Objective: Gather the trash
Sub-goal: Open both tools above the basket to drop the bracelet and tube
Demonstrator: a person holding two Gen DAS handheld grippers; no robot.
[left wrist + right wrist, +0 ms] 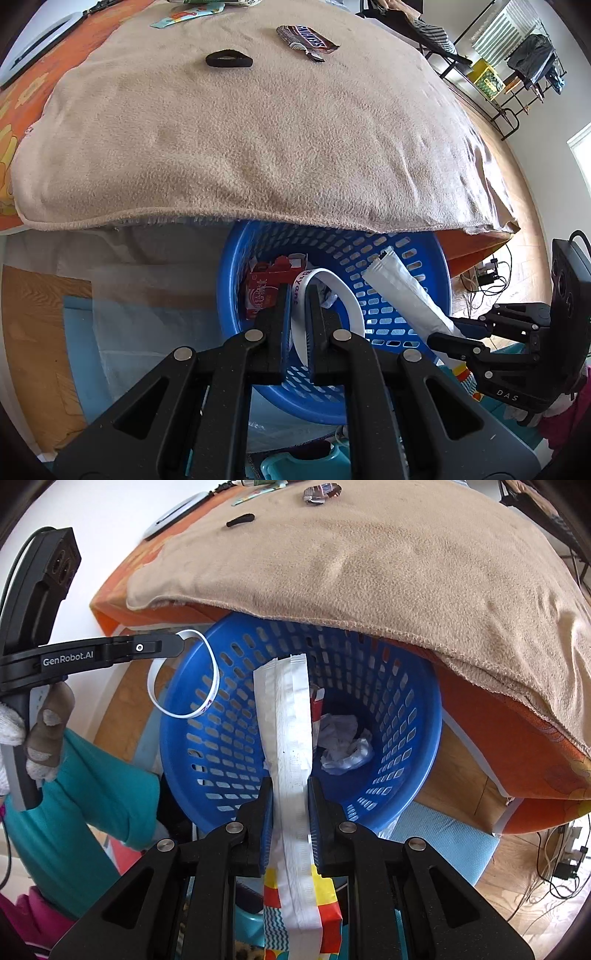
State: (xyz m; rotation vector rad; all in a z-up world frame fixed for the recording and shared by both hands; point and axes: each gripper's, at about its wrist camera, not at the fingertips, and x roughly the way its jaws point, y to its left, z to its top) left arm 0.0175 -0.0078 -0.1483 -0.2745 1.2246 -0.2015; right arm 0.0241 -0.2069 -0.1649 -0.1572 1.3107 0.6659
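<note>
A: How were the two claws posed?

B: Both pointed steeply down over the blue basket point(406, 709). The left gripper point(297, 314) was clamped tight on a white wristband point(341, 291), which hung as a loop over the basket's left rim in the right wrist view. The right gripper point(290, 812) stood narrow, pinching a long white wrapper point(290, 720) whose colourful lower end trailed back toward the camera. A gloved hand point(40, 734) held the left tool's handle, with a teal sleeve point(92, 794) below it.

A: Did the wrapper reach into the basket?

B: Its upper end stood up over the basket's mouth, apart from the far wall. Whether it touched anything inside, I couldn't tell.

A: What about room to move?

B: Tight at the back. The edge of a beige blanket point(258, 140) overhung the basket's far rim. The near rim lay open just beneath both claws.

A: What was already in the basket?

B: A red carton point(267, 288) and crumpled white paper point(341, 746) at the bottom.

A: And on the blanket?

B: A chocolate bar wrapper point(306, 38) and a black band point(229, 59) lay near each other at the far side, well apart from the basket. Under the blanket showed an orange sheet point(517, 738), and below that a wooden floor point(517, 878) with cables point(561, 864) at the right.
</note>
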